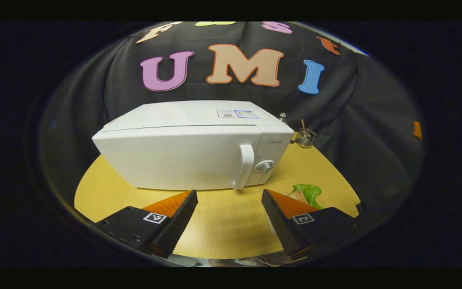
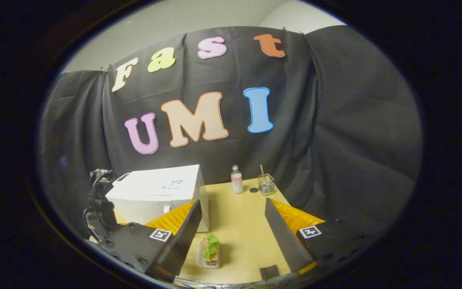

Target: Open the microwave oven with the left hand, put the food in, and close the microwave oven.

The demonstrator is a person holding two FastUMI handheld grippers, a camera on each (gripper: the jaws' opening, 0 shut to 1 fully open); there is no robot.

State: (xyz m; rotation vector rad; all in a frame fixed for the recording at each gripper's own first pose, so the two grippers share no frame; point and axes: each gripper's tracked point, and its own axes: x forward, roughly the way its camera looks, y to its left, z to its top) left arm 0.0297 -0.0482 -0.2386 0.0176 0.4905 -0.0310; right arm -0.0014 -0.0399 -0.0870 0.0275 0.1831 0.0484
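Facing my left claw [image 1: 229, 208], jaws apart, the microwave [image 1: 183, 156] sits on the worktop [image 1: 223, 224], door shut, long axis left-right, handle [image 1: 246, 165] at its right end. My right claw [image 2: 233, 224] is apart too, above the food [image 2: 211, 249] beside the microwave.

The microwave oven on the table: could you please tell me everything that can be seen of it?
The microwave oven is a white, smooth-cased box standing upright on the wooden table, its door shut. A white vertical handle sits at the door's right edge, with a round knob on the control panel beside it. Stickers lie on its top. Nothing touches it but the table; the left tongs stand open in front of it, apart from the handle.
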